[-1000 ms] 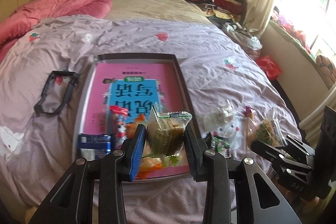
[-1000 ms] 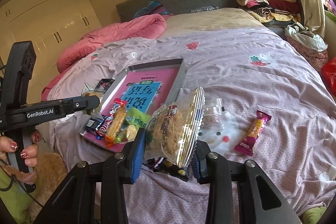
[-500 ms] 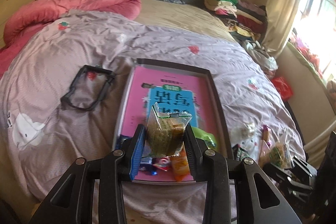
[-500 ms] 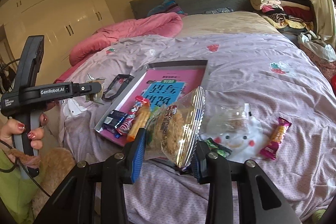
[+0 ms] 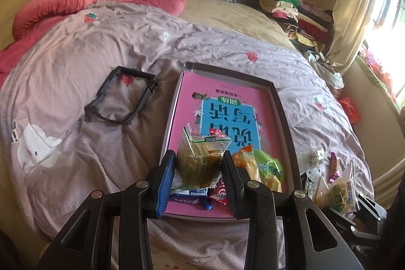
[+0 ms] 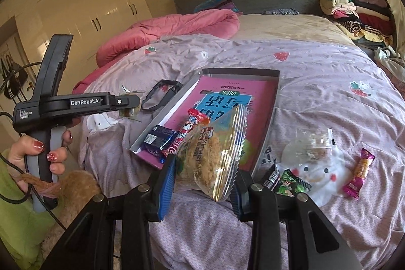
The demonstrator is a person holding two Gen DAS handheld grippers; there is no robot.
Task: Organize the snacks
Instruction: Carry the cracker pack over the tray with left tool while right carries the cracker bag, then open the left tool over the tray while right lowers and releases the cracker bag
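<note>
**Both tongs loaded, tray below**

While each pair of tongs carried a wrapped snack, the shallow grey tray (image 5: 281, 102) with the pink-and-blue book cover lining it lay at the centre of both frames on the lilac bedspread (image 5: 76, 72). The left gripper (image 5: 198, 170) was closed partway on a small clear-wrapped greenish-brown cake (image 5: 198, 161), its pads pressing both sides. The right gripper (image 6: 203, 177) was likewise clamped on a larger clear crinkly bag of golden floss-topped pastry (image 6: 215, 153), held on edge.

To place them well, I judged each snack should be carried over bare pink floor above the cluster already at the tray's lower end, lowered until it rested, then released; dropping onto the blue wrapped bar (image 6: 158, 139) or the red-and-white striped candy stick (image 6: 187, 133) would likely leave a sliding pile. The two grippers should go in one after the other so they do not crowd each other.

Only the right wrist view showed the loose snacks not yet gathered at lower right: a pink-and-orange bar (image 6: 359, 172), a green-and-black packet (image 6: 291, 185) and a clear crumpled packet (image 6: 310, 143); it also showed a hand (image 6: 30, 156) gripping the left tool at the left edge. The left wrist view alone showed the orange packet (image 5: 246, 163) and green packet (image 5: 269, 166) clearly inside the tray, and the black plastic frame (image 5: 121, 97) left of it in full.
</note>
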